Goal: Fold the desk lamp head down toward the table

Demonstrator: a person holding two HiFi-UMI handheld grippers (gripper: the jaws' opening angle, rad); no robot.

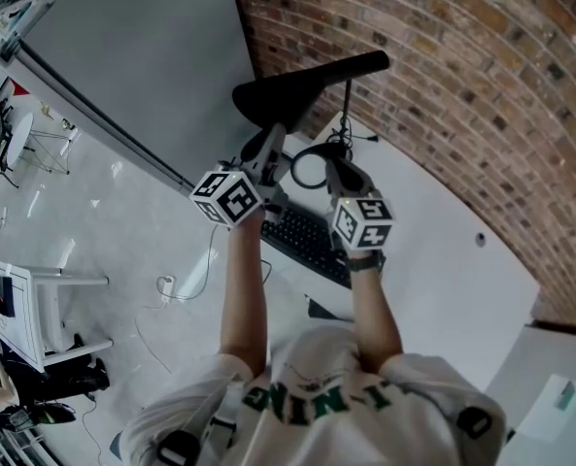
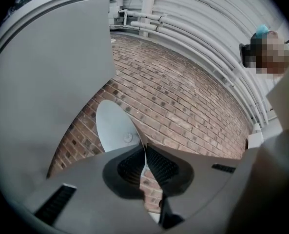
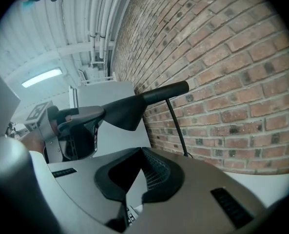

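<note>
Notably, right gripper view shows left gripper (image 3: 96,115) clamping lamp head (image 3: 127,110); right gripper (image 3: 142,153) closed, empty.

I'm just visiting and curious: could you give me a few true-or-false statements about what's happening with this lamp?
The left gripper grips the lamp head by its edge. True.
The lamp head lies flat on the table. False: it is raised above it.
The wall behind the lamp head is brick. True.
The right gripper holds the keyboard. False: its fingers hold nothing; the keyboard lies on the table.
</note>
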